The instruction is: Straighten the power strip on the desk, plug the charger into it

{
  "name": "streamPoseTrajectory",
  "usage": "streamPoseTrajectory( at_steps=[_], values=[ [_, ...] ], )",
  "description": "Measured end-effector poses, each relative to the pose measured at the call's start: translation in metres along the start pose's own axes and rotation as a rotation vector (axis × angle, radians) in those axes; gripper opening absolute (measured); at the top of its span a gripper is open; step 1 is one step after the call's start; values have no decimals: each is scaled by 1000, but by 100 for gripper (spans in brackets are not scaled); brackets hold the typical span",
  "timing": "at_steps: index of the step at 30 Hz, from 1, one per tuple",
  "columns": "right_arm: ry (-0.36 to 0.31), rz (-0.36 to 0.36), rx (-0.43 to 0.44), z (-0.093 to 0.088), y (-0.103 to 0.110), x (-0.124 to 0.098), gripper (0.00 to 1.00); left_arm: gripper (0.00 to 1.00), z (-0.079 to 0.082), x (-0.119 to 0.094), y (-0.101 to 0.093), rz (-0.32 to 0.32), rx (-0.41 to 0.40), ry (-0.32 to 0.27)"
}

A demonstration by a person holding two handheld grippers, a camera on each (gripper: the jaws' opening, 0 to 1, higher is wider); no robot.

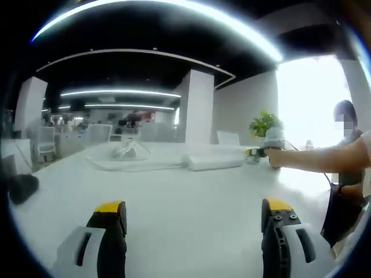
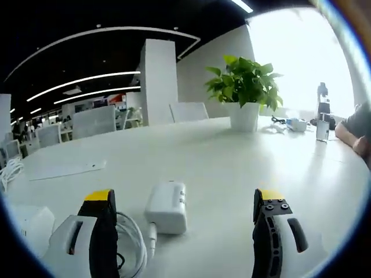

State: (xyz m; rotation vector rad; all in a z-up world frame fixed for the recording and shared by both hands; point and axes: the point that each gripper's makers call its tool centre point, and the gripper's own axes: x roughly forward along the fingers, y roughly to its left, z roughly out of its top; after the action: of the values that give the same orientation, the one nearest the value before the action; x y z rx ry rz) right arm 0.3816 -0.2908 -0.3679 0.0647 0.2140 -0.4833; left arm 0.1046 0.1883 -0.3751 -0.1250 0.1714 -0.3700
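In the left gripper view a long white power strip (image 1: 214,162) lies across the white desk (image 1: 185,202), well ahead of my open left gripper (image 1: 194,209); a white cable (image 1: 124,166) trails off its left end. The right gripper (image 1: 255,153), held by a person's arm (image 1: 313,157), sits just past the strip's right end. In the right gripper view a white charger (image 2: 168,205) lies on the desk between the jaws of my open right gripper (image 2: 182,201), nearer the left jaw and not gripped. Its coiled white cable (image 2: 134,246) lies beside that left jaw.
A potted plant (image 2: 243,87) stands further back on the desk (image 2: 243,168), with a bottle (image 2: 323,119) and small white items (image 2: 295,123) beyond it. A seated person's arm (image 2: 353,136) rests at the right edge. A paper sheet (image 2: 64,169) lies left. A dark object (image 1: 23,186) sits at the desk's left.
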Motion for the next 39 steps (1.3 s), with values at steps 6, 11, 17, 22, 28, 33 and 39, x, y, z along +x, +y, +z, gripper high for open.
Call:
streamPoseTrajectory(
  at_steps=[6, 11, 17, 22, 28, 33, 39],
  values=[
    [13, 25, -9, -2, 3, 0, 85, 99, 1, -1, 1, -1, -1, -5],
    [52, 46, 2, -7, 2, 3, 78, 99, 0, -1, 2, -2, -6, -5],
    [46, 82, -22, -6, 7, 3, 67, 99, 0, -3, 2, -3, -8, -11],
    [43, 110, -33, -6, 10, 3, 58, 99, 0, -5, 3, 4, -10, -13],
    [45, 138, -35, -9, 13, -3, 48, 99, 0, -6, 1, 6, -10, -14],
    [46, 162, -42, -7, 15, 3, 37, 99, 0, -6, -2, 1, -8, -14],
    [46, 171, -44, -8, 14, 4, 36, 99, 1, -6, -2, 1, -9, -17]
  ],
)
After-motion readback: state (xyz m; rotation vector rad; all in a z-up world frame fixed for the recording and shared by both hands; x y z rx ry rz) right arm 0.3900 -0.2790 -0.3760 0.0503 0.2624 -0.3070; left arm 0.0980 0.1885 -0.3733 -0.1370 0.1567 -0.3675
